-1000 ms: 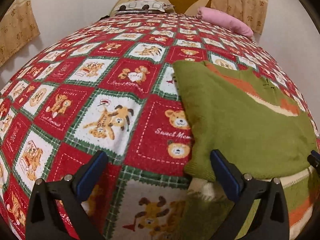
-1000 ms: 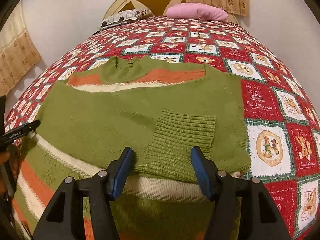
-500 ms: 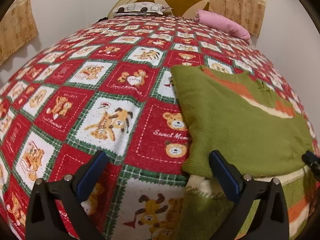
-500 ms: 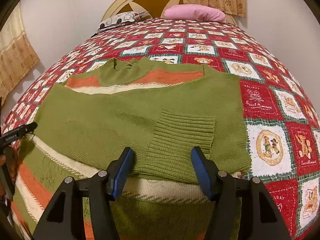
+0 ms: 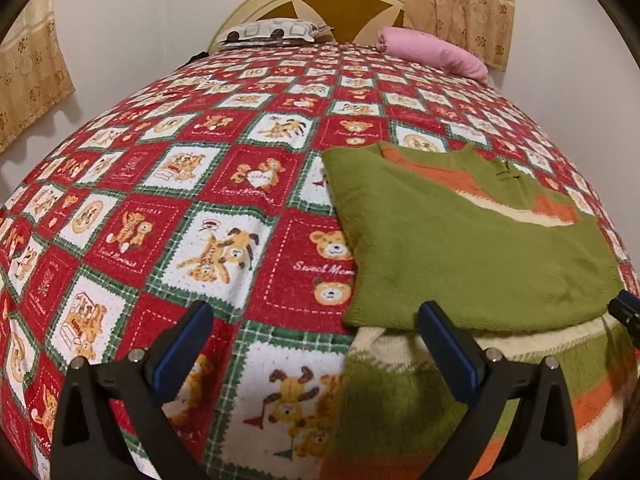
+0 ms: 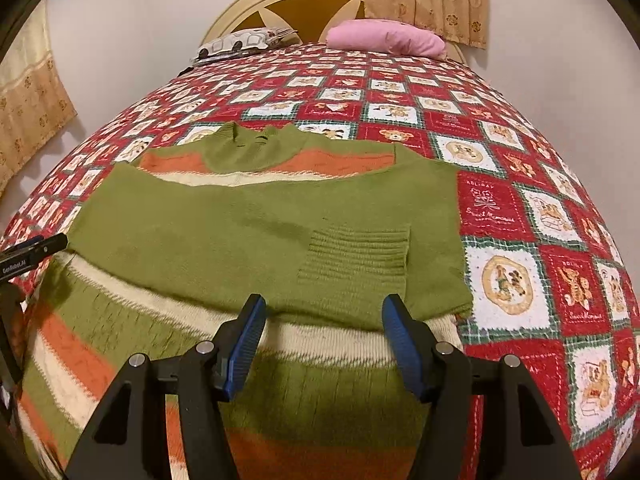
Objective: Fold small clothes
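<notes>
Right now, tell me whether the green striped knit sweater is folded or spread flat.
Partly folded. The green striped knit sweater has both sleeves laid across its chest, ribbed cuff on top; the striped lower body remains unfolded.

Sweater (image 6: pixel 256 224), green with orange and cream stripes: one, centre. Pillows: two, a pink pillow (image 6: pixel 386 38) at 12 o'clock and a patterned pillow (image 6: pixel 244 42) at 11. Bedspread (image 5: pixel 208 184), bear-print patchwork: one. Tongs: two, left tongs (image 5: pixel 316 344) and right tongs (image 6: pixel 324 340).
</notes>
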The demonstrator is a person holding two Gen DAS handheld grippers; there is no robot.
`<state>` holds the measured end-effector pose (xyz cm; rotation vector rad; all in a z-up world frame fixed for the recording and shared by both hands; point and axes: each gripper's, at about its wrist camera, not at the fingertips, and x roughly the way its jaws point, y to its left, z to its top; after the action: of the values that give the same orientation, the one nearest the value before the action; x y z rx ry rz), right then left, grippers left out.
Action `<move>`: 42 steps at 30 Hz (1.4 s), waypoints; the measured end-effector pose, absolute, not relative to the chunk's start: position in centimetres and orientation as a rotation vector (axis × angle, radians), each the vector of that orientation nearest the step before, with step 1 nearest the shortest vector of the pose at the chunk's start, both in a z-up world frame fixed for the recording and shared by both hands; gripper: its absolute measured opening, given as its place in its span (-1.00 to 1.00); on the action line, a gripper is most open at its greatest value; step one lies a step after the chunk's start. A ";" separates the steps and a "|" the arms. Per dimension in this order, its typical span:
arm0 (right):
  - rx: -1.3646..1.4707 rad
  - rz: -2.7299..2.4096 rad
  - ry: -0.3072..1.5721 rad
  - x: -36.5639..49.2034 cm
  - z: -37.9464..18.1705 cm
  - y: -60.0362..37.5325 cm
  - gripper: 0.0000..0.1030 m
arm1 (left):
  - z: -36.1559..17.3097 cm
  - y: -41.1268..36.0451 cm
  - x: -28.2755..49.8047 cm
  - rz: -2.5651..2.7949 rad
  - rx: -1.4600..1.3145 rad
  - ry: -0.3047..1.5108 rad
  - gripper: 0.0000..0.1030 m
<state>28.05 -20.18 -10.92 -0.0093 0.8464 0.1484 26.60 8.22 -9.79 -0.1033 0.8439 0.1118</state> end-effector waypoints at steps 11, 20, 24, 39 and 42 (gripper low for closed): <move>0.020 0.178 0.873 24.8 -10.4 -19.9 0.20 | -7.9 7.5 24.4 0.063 -0.109 0.816 1.00; 0.012 0.226 0.878 20.6 -9.7 -18.4 0.22 | -6.9 6.3 20.9 -0.001 -0.063 0.809 1.00; 0.003 0.249 0.888 18.7 -9.9 -17.4 0.38 | -6.7 5.9 19.0 -0.022 -0.031 0.809 1.00; -0.066 0.326 0.934 11.9 -11.5 -14.2 0.41 | -8.6 6.7 10.2 -0.047 -0.029 0.857 1.00; -0.071 0.329 0.928 10.8 -11.6 -14.1 0.41 | -9.0 8.3 8.1 -0.008 -0.035 0.866 1.00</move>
<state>10.76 -14.09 -11.59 -0.0708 0.9278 0.3286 8.13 8.34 -9.01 -0.0346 0.8656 -0.0076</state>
